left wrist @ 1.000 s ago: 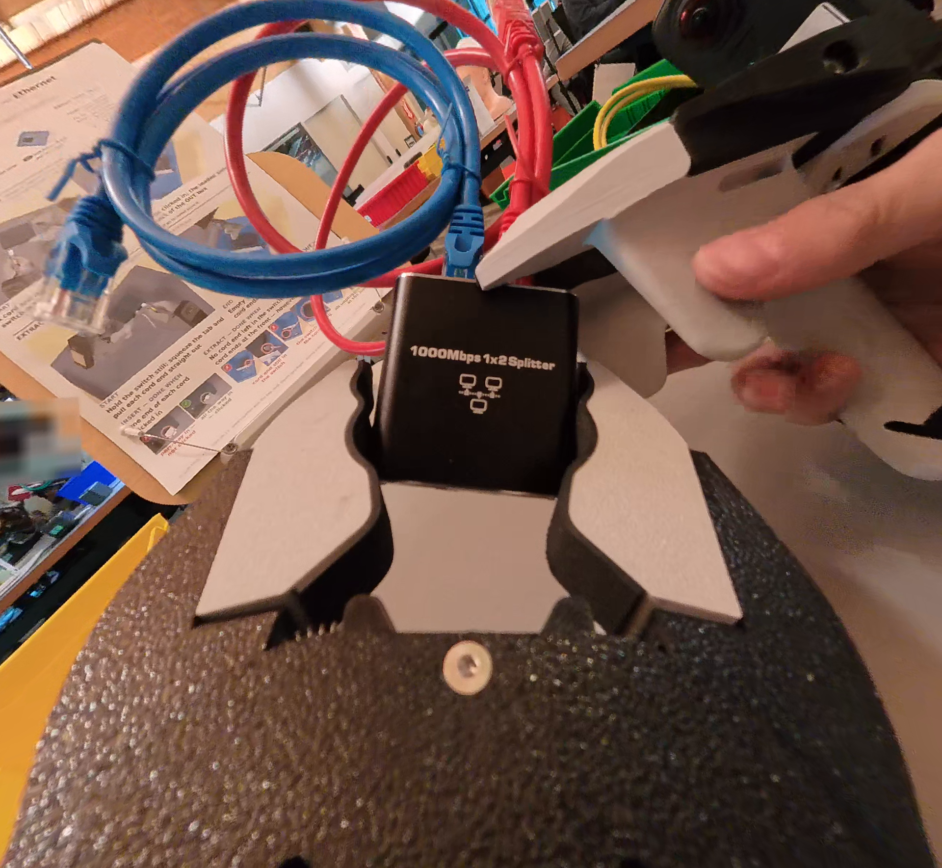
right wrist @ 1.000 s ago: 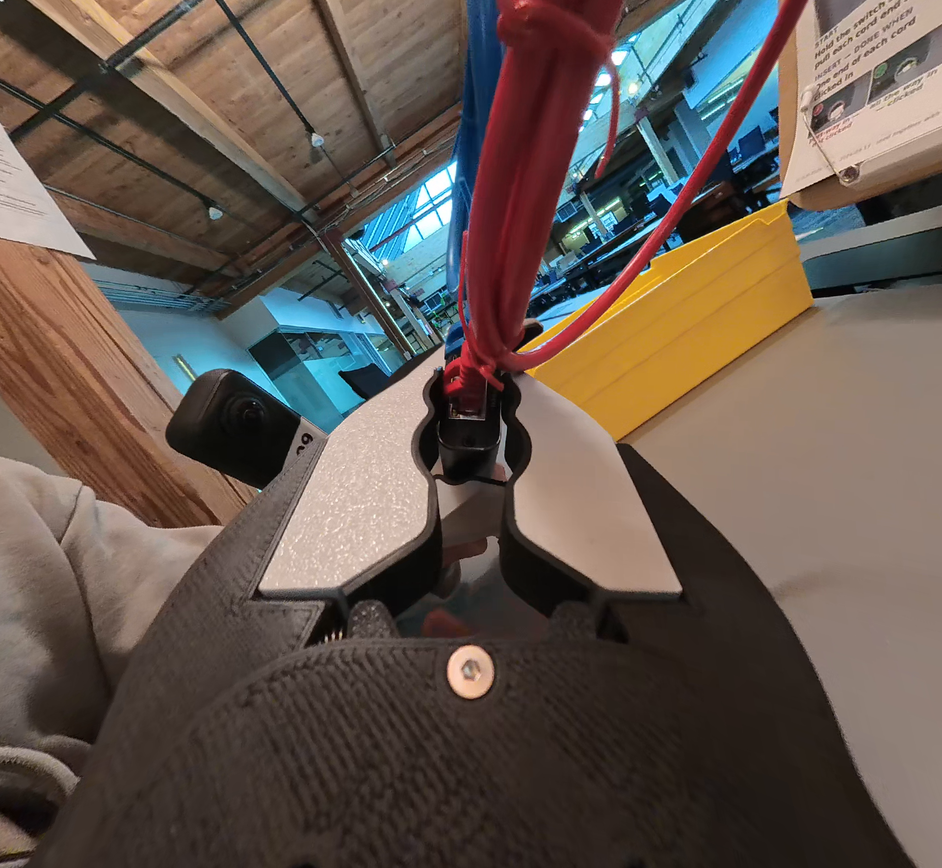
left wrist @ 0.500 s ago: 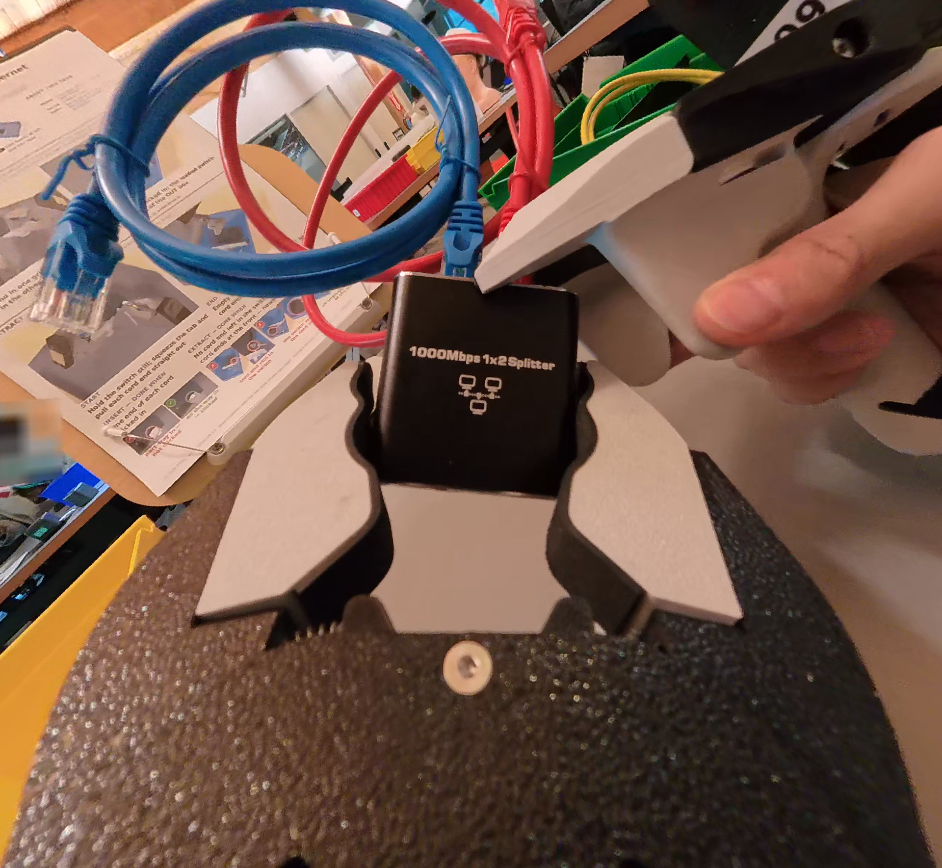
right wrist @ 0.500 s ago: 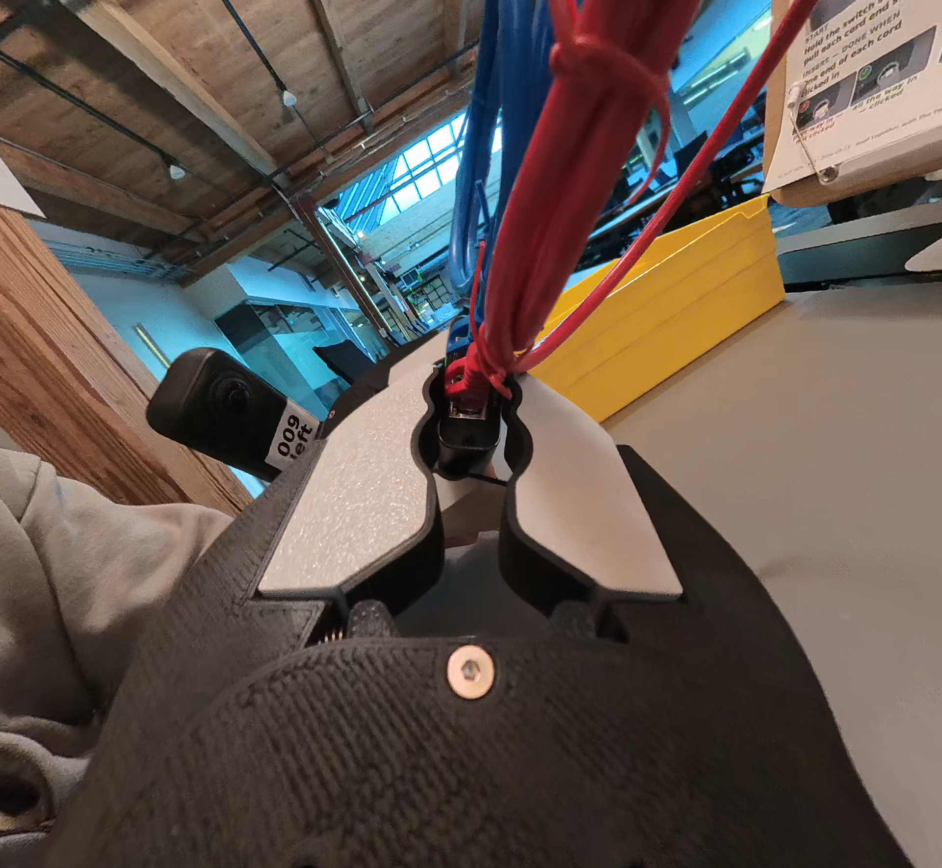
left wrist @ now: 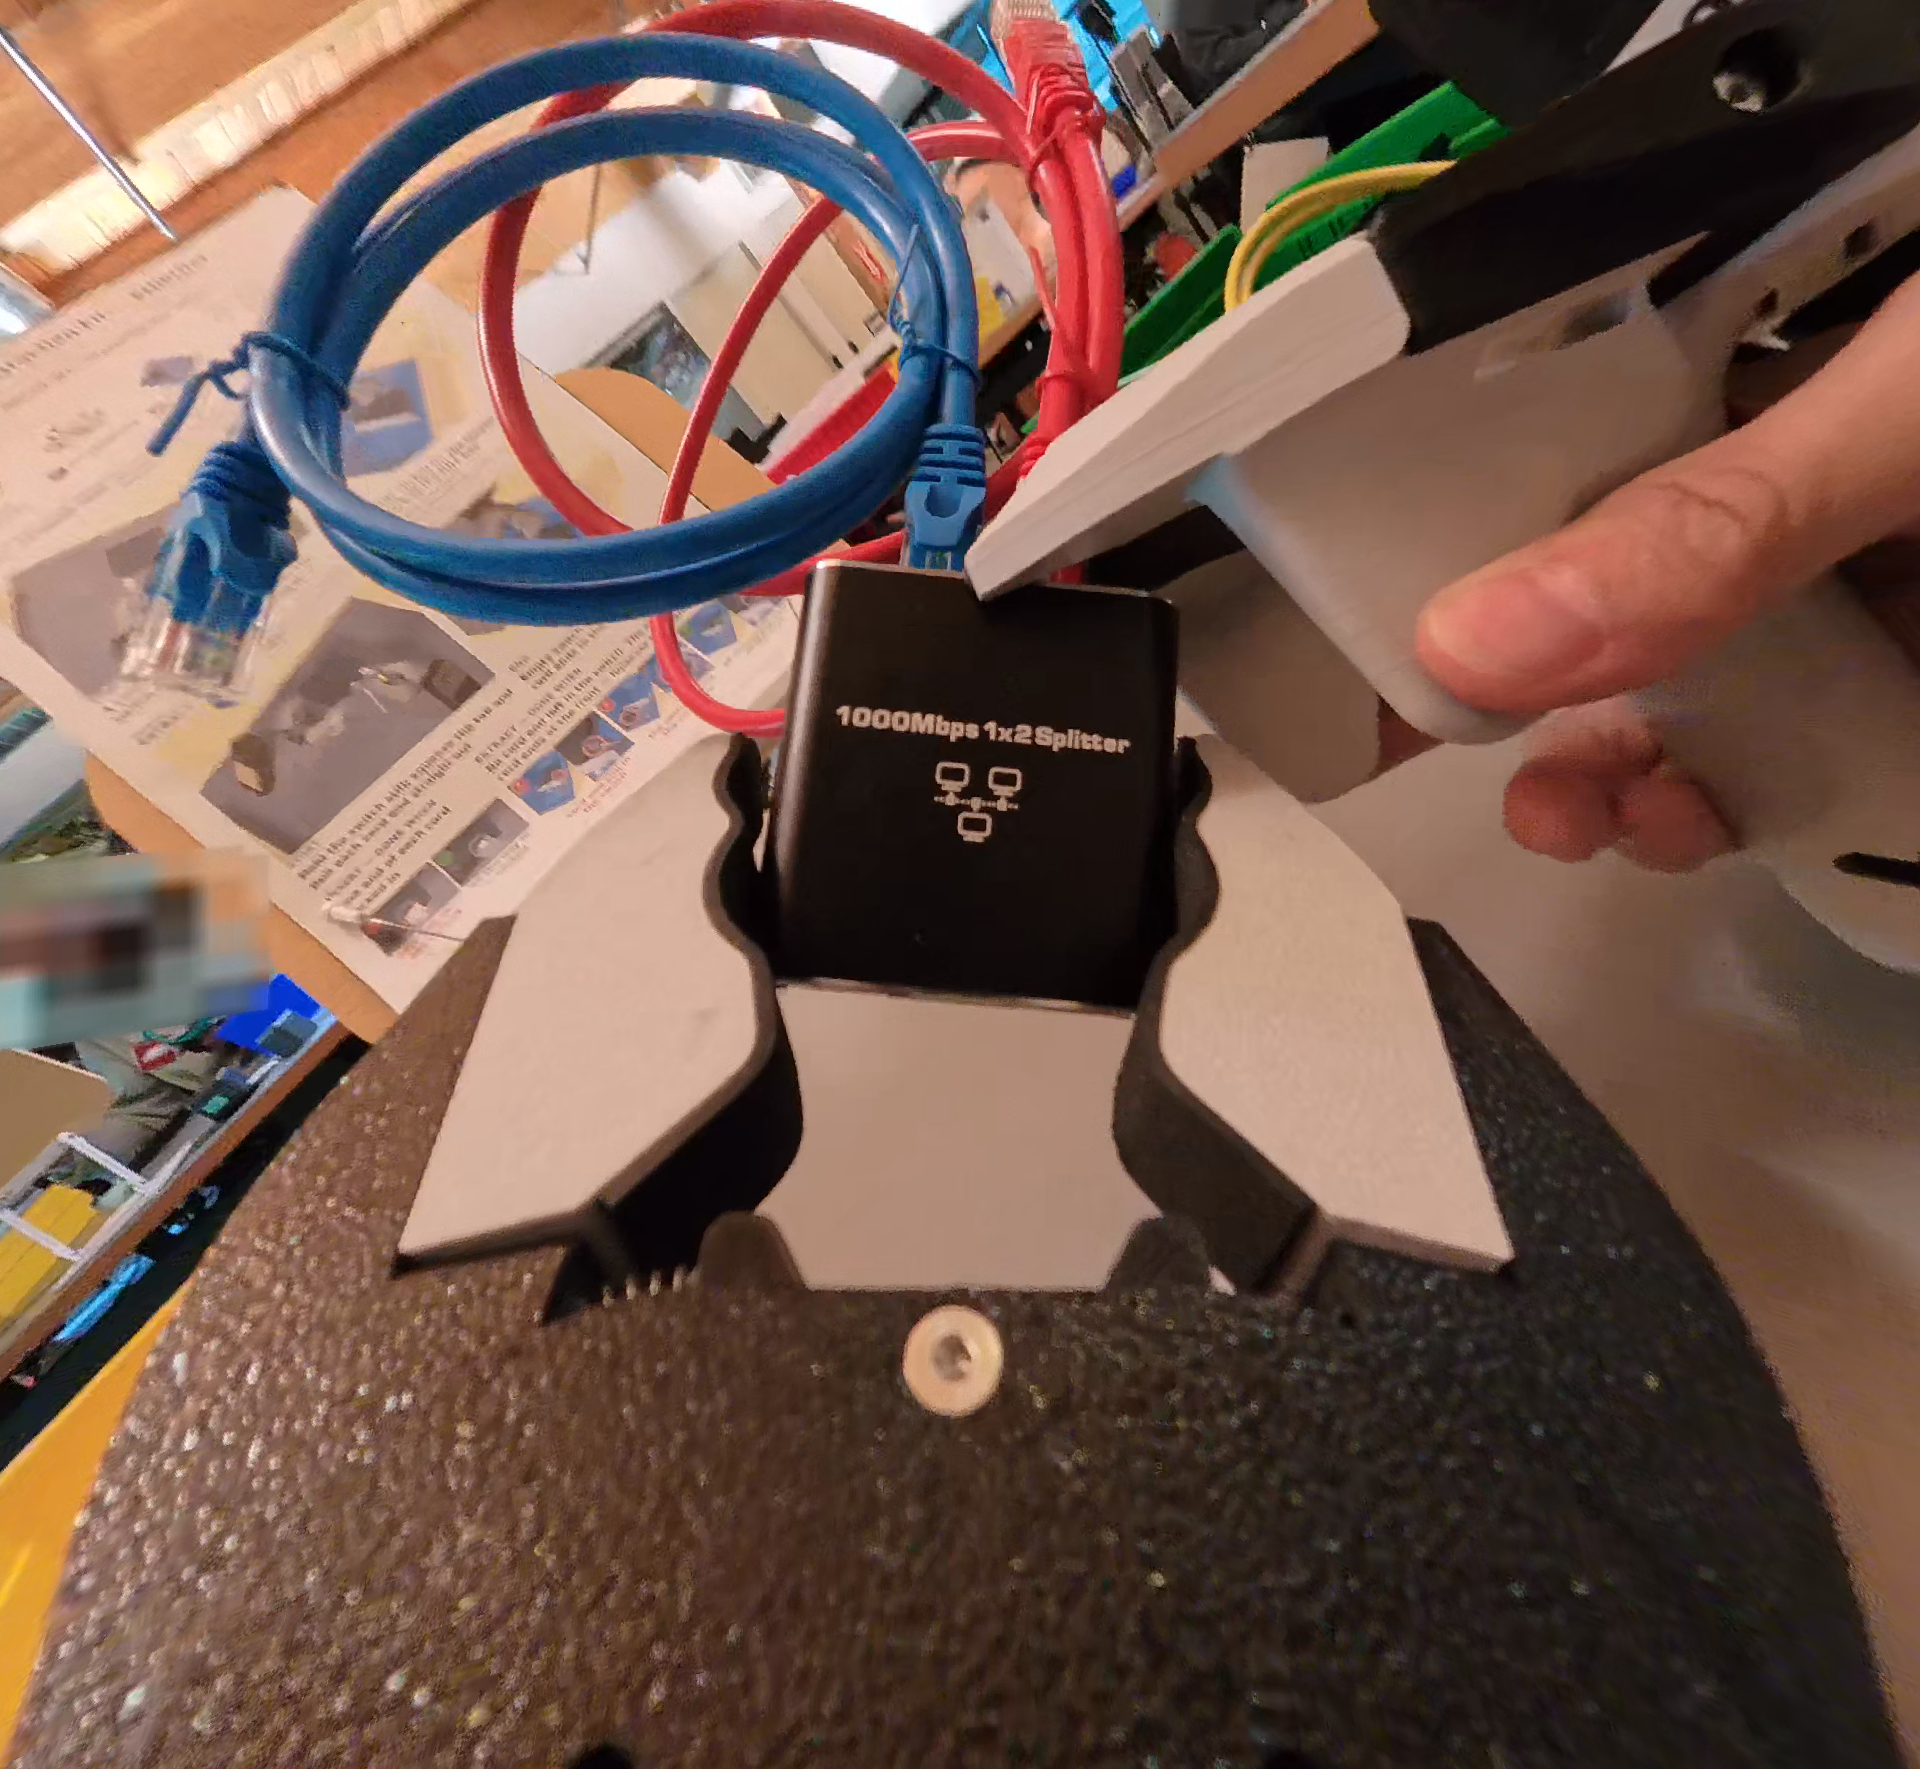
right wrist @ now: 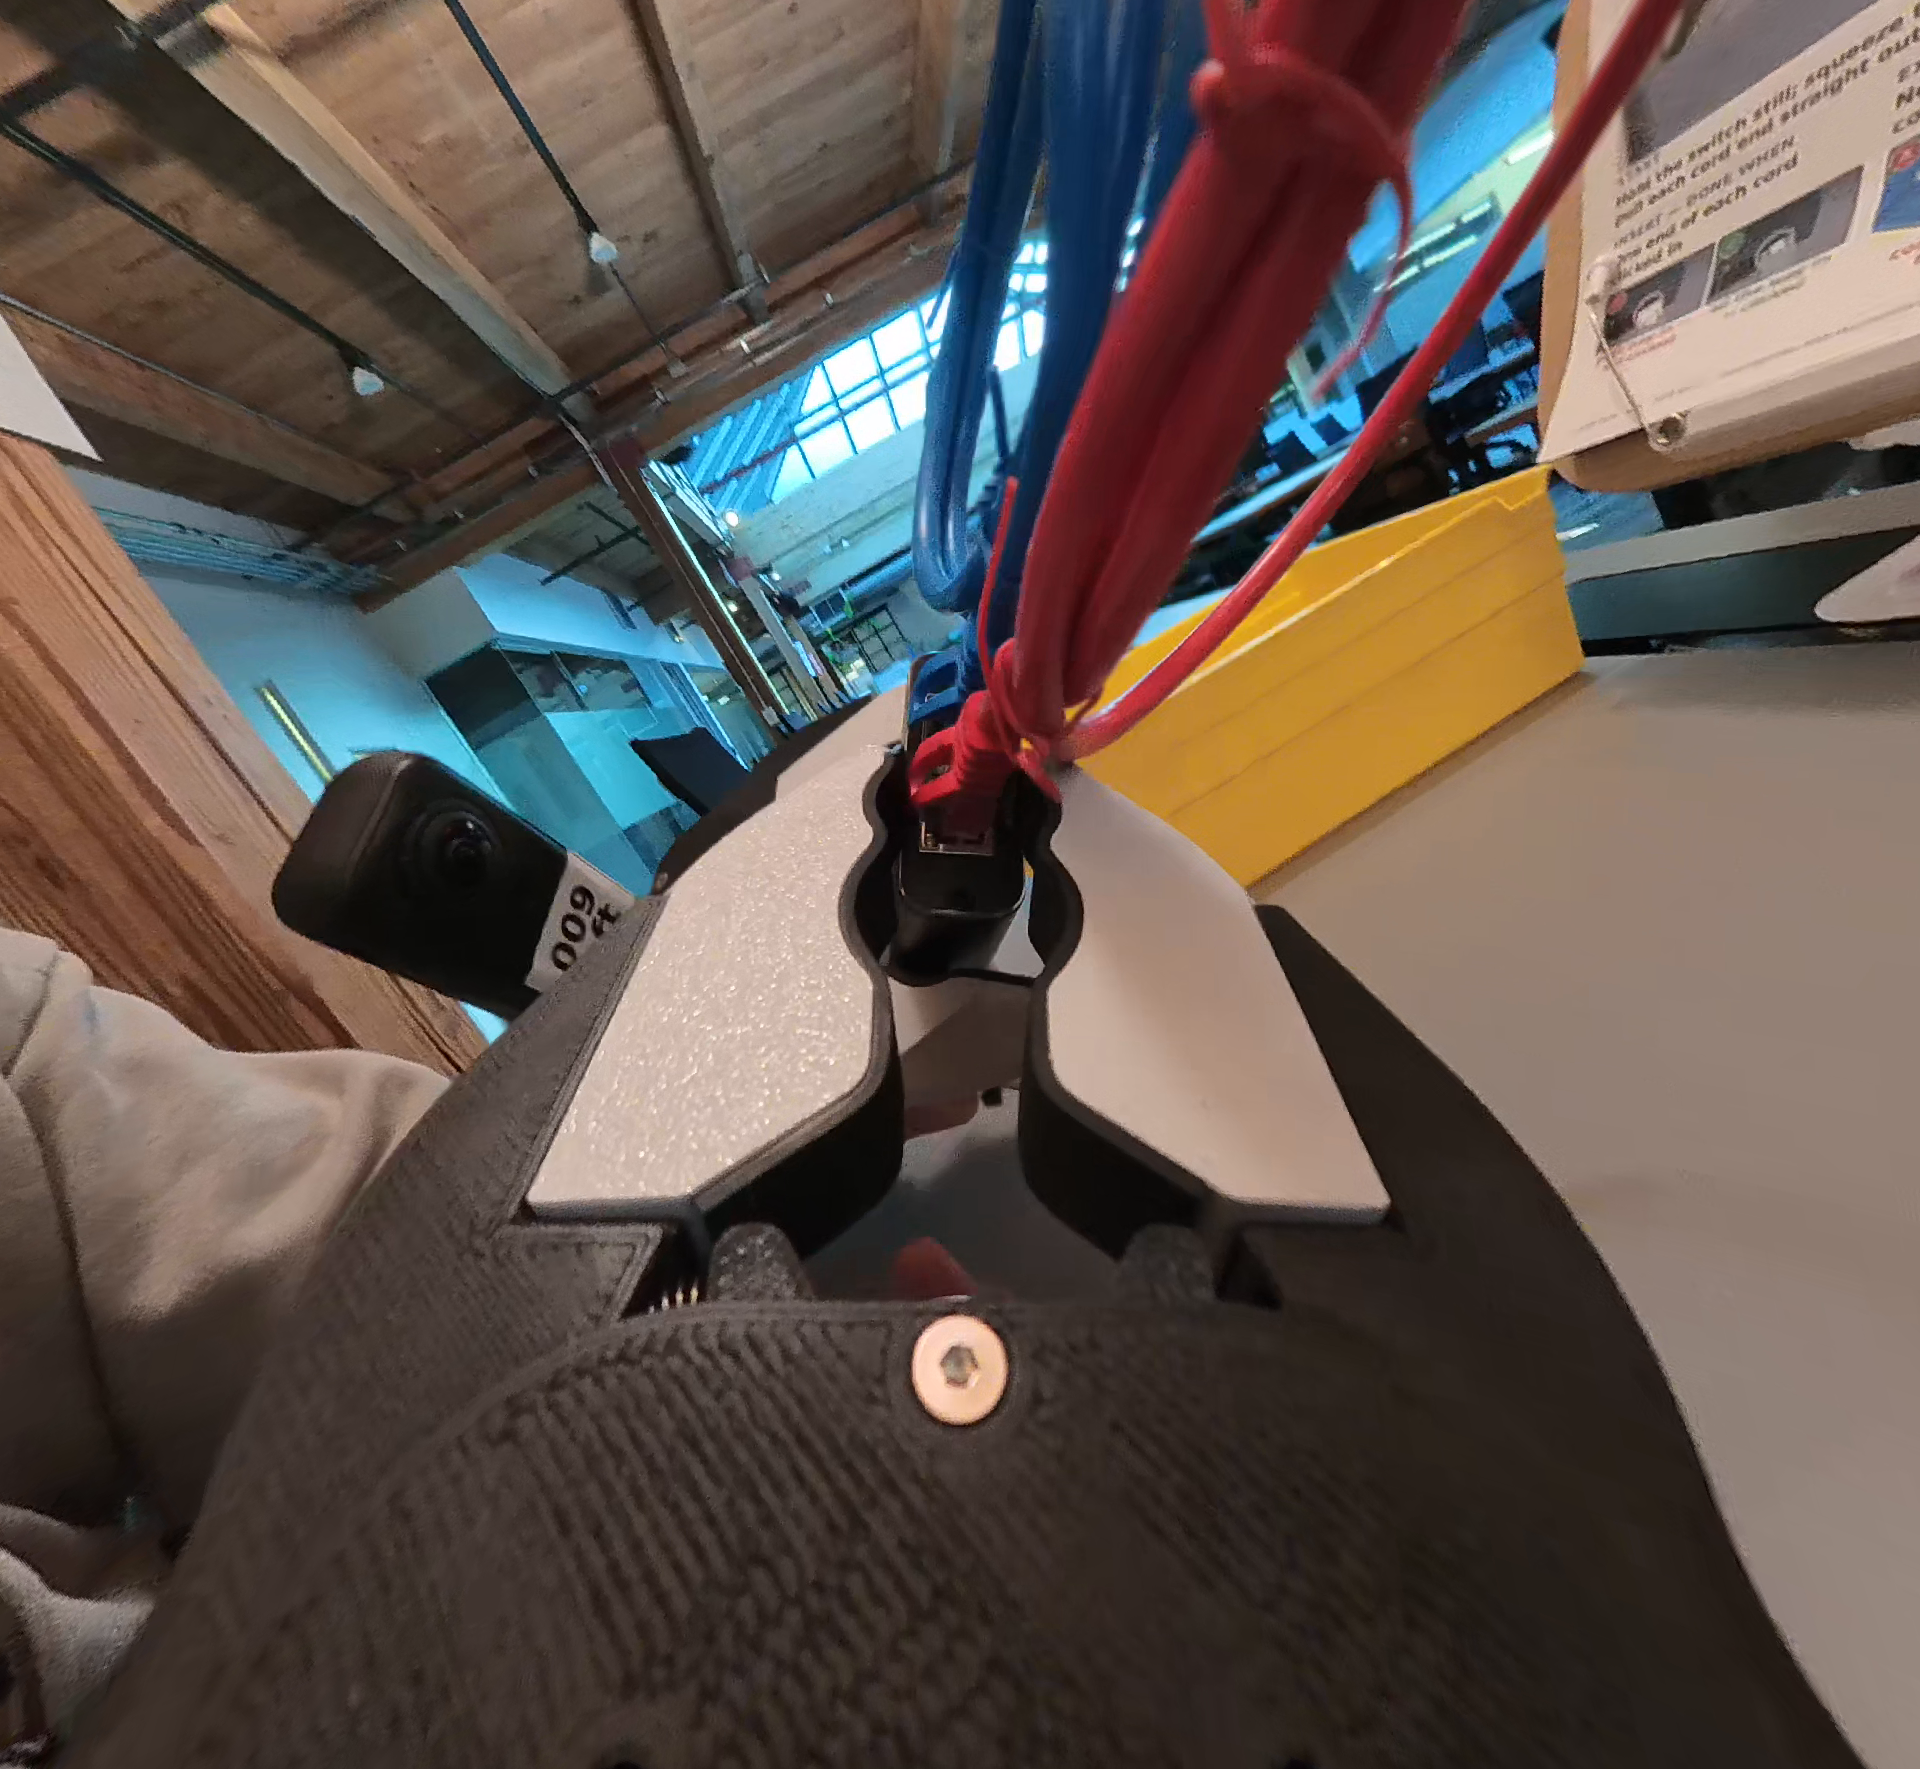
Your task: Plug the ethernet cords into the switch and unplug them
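Closest to me on the left wrist view, my left gripper [left wrist: 971, 878] has its fingers [left wrist: 623, 1075] pinching the black switch [left wrist: 977, 784] by its two sides, held upright off the bench [left wrist: 1714, 1200], label face toward the camera. The fingers are only as far apart as the box is wide.

At the switch's far end, the blue cord [left wrist: 613, 317] has one plug seated in the left port; its other plug [left wrist: 197, 566] hangs free off the coil to the left. The red cord [left wrist: 1070, 265] runs down beside it, one plug [left wrist: 1034, 36] sticking up loose at the top.

My right gripper [right wrist: 961, 815] comes in from the right. On the right wrist view its fingers [right wrist: 748, 992] are pinching the red plug [right wrist: 961, 763] at the switch's port; whether that plug is fully seated I cannot tell. In the left view one white finger tip touches the switch's top edge, blocking my sight of the red port. A hand [left wrist: 1662, 639] squeezes that gripper's handle.

Farther back, a printed instruction sheet [left wrist: 416, 680] clipped to a board stands behind the cords, a yellow bin [right wrist: 1351, 670] sits on the bench, and green bins [left wrist: 1382, 161] lie beyond.
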